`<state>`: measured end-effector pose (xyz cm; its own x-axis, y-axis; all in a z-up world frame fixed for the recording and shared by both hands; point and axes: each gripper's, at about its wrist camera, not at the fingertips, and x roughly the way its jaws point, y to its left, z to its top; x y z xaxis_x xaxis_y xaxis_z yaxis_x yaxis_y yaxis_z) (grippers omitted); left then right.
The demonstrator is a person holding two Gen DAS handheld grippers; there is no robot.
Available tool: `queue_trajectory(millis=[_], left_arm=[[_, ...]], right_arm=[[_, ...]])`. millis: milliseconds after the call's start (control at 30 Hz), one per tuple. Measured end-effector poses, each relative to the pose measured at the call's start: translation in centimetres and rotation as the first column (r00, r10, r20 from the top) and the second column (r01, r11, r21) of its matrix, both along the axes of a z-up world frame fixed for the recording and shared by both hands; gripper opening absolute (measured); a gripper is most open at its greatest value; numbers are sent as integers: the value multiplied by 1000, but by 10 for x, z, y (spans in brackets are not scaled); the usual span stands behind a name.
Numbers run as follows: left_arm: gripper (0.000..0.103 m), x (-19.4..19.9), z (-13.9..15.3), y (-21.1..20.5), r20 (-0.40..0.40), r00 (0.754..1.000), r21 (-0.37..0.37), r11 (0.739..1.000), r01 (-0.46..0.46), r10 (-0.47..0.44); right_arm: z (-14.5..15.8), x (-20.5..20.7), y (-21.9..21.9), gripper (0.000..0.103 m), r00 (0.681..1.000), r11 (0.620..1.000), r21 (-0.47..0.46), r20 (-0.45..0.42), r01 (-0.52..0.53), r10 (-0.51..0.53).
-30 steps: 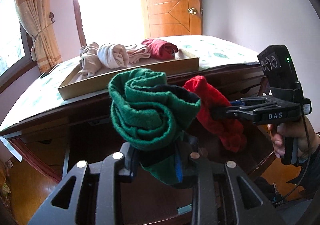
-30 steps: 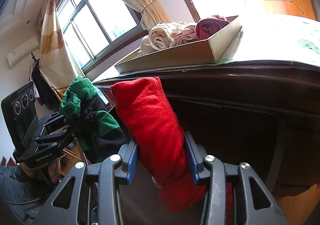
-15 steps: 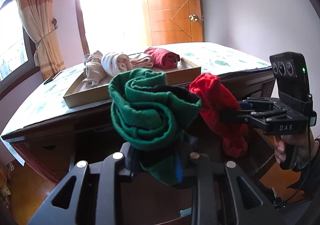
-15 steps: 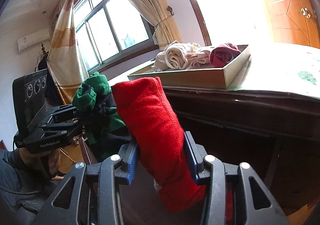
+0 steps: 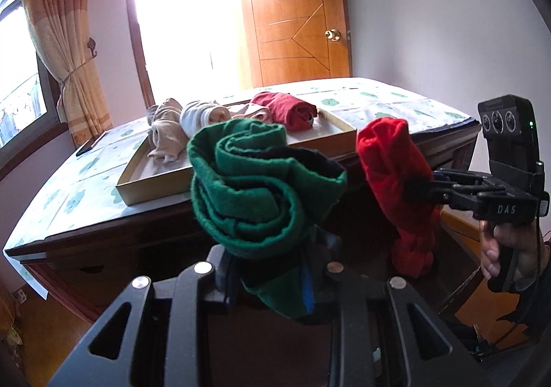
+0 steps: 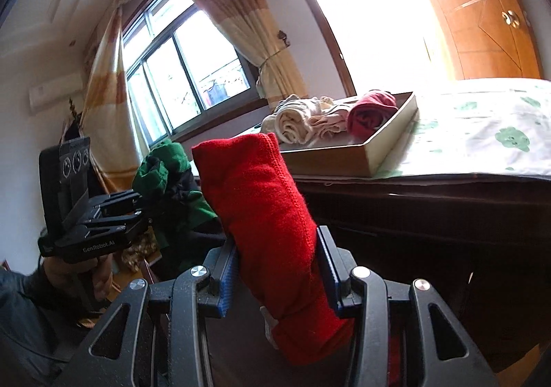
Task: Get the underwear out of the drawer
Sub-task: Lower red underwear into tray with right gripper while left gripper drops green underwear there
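My left gripper (image 5: 272, 278) is shut on a rolled green and black underwear (image 5: 255, 187), held in the air in front of the dark wooden table; it also shows in the right wrist view (image 6: 165, 180). My right gripper (image 6: 275, 270) is shut on a rolled red underwear (image 6: 261, 214), held beside the green roll; it also shows in the left wrist view (image 5: 396, 173). The drawer itself is hidden below the rolls.
A shallow cardboard tray (image 5: 155, 180) on the table holds beige, white, pink and dark red rolls (image 5: 292, 108). The table carries a white cloth with green prints (image 6: 482, 142). A curtained window stands left, a wooden door (image 5: 299, 25) behind.
Both grippers have risen with their rolls, so the table top and tray now sit lower in view and show more from above. Grips are unchanged.
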<state>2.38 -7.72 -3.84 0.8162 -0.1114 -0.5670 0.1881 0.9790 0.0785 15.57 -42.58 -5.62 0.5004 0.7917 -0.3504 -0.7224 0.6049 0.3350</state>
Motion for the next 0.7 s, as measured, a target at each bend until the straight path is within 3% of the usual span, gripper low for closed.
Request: queue_trajectory(millis=[367, 700], left_arm=[[27, 22, 21, 7, -7, 999, -18, 999, 39, -39], [27, 46, 52, 8, 11, 998, 16, 997, 69, -70]], right_arm=[[34, 3, 1, 44, 1000, 999, 41, 4, -10, 10], [72, 15, 16, 44, 1000, 999, 49, 0, -1, 1]])
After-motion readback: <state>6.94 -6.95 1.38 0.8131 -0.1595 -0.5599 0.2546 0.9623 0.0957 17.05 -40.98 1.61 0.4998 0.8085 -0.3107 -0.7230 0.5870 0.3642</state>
